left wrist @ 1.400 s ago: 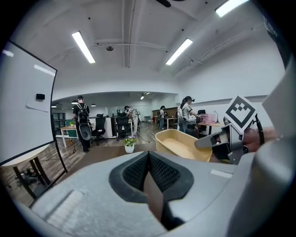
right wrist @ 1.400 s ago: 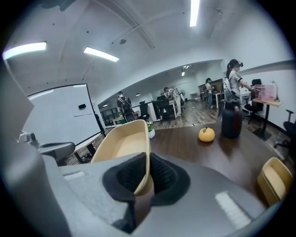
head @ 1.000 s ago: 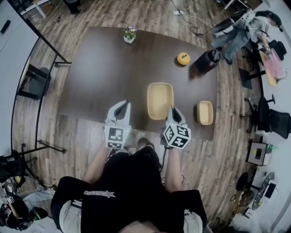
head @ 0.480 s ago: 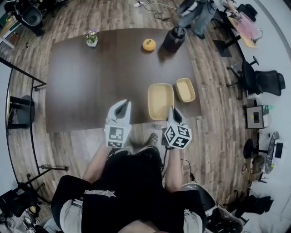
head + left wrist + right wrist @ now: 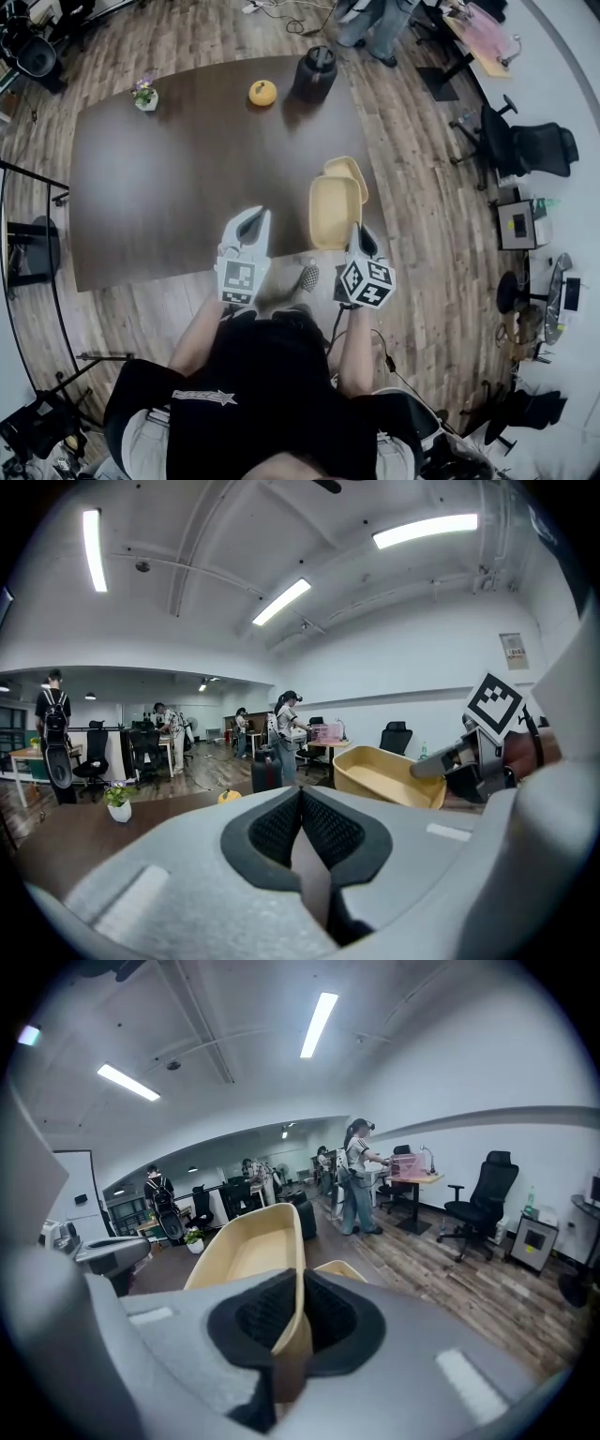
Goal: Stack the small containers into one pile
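Right gripper (image 5: 300, 1312) clenched on near rim of larger container (image 5: 335, 211) — left gripper (image 5: 302, 822) closed, empty. Advise holding it level and centring over smaller container (image 5: 349, 171) before lowering.

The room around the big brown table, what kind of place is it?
Most likely an open office or lab. Black swivel chairs stand off to one side, people work at desks in the background, and long strip lights run across the ceiling.
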{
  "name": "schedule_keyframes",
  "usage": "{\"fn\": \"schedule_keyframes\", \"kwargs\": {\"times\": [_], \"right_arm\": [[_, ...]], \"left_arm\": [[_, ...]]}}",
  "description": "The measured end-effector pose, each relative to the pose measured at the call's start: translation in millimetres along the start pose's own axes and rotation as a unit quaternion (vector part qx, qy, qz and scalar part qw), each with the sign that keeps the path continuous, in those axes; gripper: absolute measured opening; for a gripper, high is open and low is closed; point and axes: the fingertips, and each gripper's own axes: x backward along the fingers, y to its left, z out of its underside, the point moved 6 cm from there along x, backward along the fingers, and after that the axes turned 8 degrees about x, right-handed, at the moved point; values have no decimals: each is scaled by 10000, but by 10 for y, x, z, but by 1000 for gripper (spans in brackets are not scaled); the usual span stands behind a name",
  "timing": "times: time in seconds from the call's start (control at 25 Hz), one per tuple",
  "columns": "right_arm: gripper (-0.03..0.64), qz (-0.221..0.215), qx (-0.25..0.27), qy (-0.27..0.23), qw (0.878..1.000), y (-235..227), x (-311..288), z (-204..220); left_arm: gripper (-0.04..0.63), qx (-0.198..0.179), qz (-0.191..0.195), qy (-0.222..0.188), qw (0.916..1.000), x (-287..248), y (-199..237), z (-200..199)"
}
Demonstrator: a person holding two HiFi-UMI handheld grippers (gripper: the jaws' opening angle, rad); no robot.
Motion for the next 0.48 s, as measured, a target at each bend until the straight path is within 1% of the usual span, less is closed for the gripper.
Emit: {"fn": "schedule_keyframes", "kwargs": {"times": [0.2,0.32,0.48], "right_arm": [[23,-164,71,92,9998,-456,-247,-114],[25,-312,120,217,9992,-724,-427,-154],[24,-495,175,397,9978,-972,-712,-133]], "left_arm": [[11,23,-181,80,9998,-376,-229,-31],[11,73,-368,194,9991,-592,-360,-31],[11,109,-606,360,9975,-829,-445,50]]}}
